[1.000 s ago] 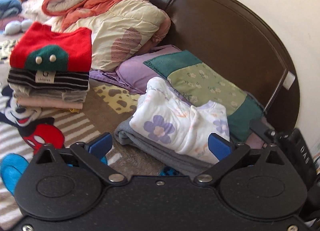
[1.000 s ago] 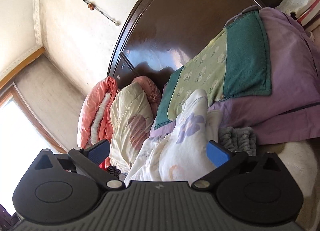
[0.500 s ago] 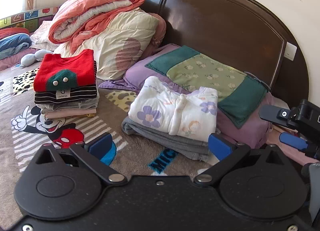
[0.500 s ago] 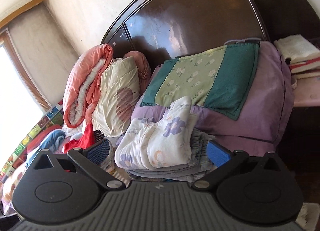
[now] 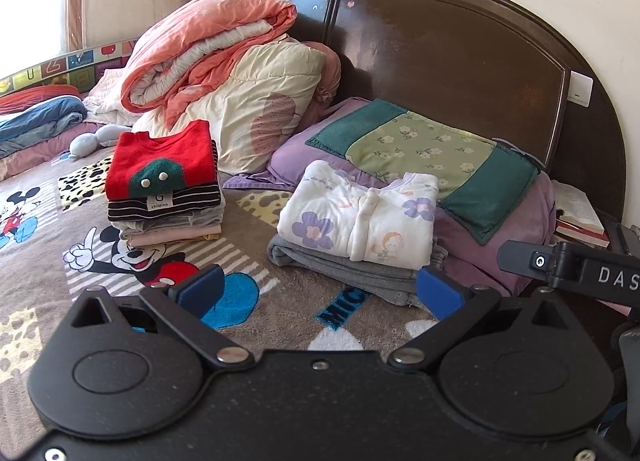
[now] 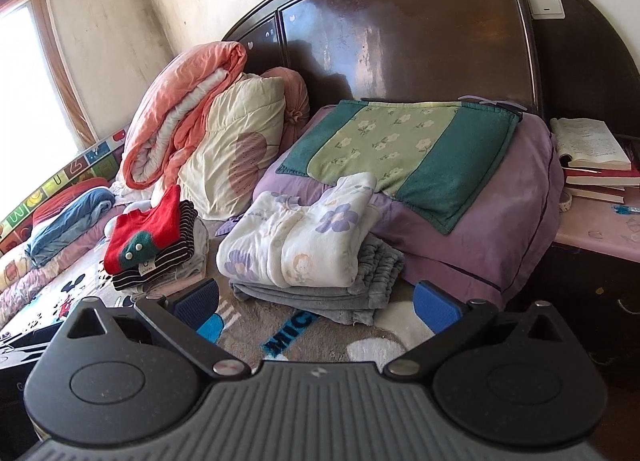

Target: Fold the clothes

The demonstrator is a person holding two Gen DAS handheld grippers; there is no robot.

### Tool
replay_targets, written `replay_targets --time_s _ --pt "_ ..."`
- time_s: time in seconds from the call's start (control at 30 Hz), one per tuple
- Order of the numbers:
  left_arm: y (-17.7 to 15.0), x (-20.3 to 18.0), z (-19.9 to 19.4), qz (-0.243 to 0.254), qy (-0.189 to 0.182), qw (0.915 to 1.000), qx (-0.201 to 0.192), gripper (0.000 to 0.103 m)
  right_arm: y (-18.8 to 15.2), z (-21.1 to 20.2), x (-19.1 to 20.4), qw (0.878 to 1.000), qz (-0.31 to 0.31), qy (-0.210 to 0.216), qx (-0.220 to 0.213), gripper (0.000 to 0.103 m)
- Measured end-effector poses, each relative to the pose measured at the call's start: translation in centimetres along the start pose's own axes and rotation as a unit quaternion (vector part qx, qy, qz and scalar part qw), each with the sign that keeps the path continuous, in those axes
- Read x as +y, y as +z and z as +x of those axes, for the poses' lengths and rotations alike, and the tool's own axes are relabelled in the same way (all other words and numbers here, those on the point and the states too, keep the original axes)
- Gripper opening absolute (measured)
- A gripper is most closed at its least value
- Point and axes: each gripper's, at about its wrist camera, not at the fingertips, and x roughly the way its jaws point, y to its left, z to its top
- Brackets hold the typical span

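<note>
On the bed, beside the purple pillow (image 5: 496, 237), the white floral garment (image 5: 360, 217) is seen folded flat on top of a folded grey garment (image 5: 344, 273); a second stack, topped by a red sweater (image 5: 160, 161) over a striped garment (image 5: 168, 205), stands well apart to its left on the cartoon-print blanket (image 5: 280, 321). One second ago the floral garment filled the near field of both wrist views, just beyond the blue pads; half a second ago it was farther off; now both views are drawn back, and the whole of both stacks and the dark headboard (image 5: 440, 61) are taken in. The left tool (image 5: 320, 293) is held with its jaws wide apart and nothing between them, and the right tool (image 6: 316, 305) is likewise spread and empty; neither is in contact with cloth. The right tool's body is also caught at the right edge of the left view. From this withdrawal it is judged that the floral garment has been released onto its stack and left as the task wants it: folded, edges roughly squared, resting stably. No unfolded clothing is seen within reach in either view, though bedding (image 6: 188, 113) is piled by the headboard and books (image 6: 592, 157) lie on the side stand; whether more clothes remain out of frame cannot be told
</note>
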Motion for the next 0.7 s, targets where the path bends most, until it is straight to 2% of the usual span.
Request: replay_targets --time_s 0.27,0.43,0.7 --pt "-0.6 0.5 -0.3 -0.023 -0.007 0.9996 0.013 0.103 -0.2 -0.3 -0.1 1.0 -0.016 -0.009 0.019 0.103" --pt "-0.7 0.5 -0.1 -0.031 -0.003 0.9994 0.015 0.103 -1.0 0.4 0.4 0.998 -0.041 -0.011 0.054 0.103" --pt "-1.0 1.0 -0.8 -0.045 0.0 0.999 -0.002 0.103 -1.4 0.6 0.9 0.997 -0.05 -0.006 0.067 0.103"
